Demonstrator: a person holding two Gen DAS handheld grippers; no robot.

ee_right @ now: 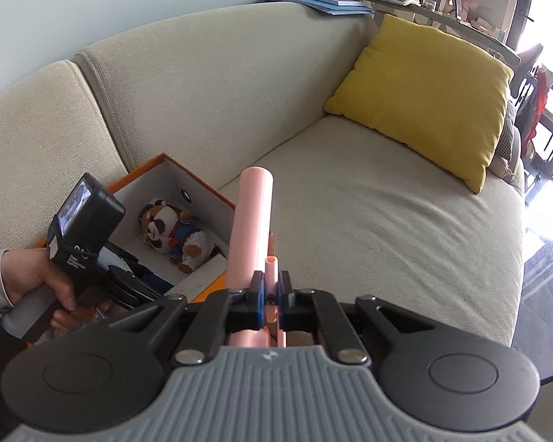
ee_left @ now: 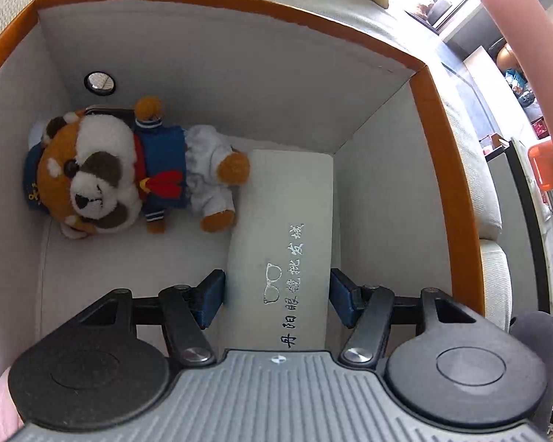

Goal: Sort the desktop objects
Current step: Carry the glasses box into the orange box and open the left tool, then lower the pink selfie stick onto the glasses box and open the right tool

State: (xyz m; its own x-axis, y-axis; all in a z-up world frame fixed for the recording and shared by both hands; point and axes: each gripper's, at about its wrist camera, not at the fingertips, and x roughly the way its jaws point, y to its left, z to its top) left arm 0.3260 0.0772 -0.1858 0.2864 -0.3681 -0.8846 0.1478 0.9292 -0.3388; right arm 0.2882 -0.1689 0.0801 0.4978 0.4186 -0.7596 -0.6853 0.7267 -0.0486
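The left wrist view looks steeply down, close, into the orange-rimmed white cardboard box [ee_left: 424,84]. The right wrist view faces across the beige fabric sofa [ee_right: 350,202], sharing that box [ee_right: 202,180] lower left.

A box [ee_left: 438,140] is set on the seat of a sofa [ee_right: 350,221], against its backrest. Inside the box, a plush toy [ee_left: 129,169] is laid on its side on the floor, near the far wall. A glasses case [ee_left: 284,243] is found beside the toy's feet, along the box's right wall in the left wrist view. The case is flanked by the fingers of the left gripper [ee_left: 276,294], one at each long side. A cushion [ee_right: 424,99] is propped against the backrest, well apart from the box, to its right in the right wrist view. Books [ee_right: 335,0] are stacked behind the backrest.
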